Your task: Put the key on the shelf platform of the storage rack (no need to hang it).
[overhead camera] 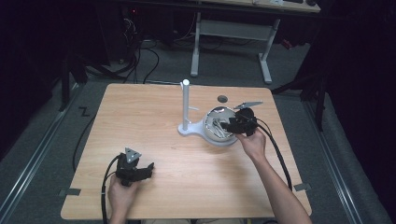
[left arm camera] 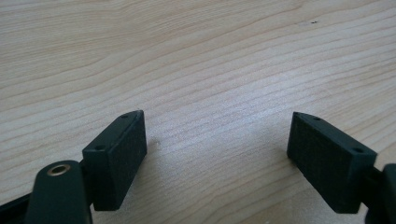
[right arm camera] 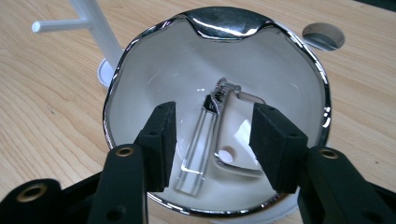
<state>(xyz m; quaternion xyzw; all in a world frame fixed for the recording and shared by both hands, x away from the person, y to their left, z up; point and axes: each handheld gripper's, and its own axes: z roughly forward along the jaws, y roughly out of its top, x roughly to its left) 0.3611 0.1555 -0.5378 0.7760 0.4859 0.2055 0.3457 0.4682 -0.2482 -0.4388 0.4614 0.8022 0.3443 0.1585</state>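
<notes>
A shallow bowl (overhead camera: 212,116) with a chrome rim (right arm camera: 112,84) and white inside sits right of the table's middle. In it lies a clear plastic clip (right arm camera: 198,147) with a metal spring at its far end. My right gripper (right arm camera: 214,114) hangs open just over the bowl, one jaw on each side of the clip, and I cannot tell whether they touch it. In the high view this gripper (overhead camera: 229,125) reaches in from the bowl's right side. My left gripper (overhead camera: 148,169) rests low near the front left of the table, open (left arm camera: 217,116) over bare wood with nothing between its jaws.
A white stand with an upright post (overhead camera: 186,105) and side pegs rises right beside the bowl's left edge; its post (right arm camera: 100,30) is close to my right gripper. A round hole (overhead camera: 222,99) lies in the tabletop behind the bowl. Cables trail from both grippers.
</notes>
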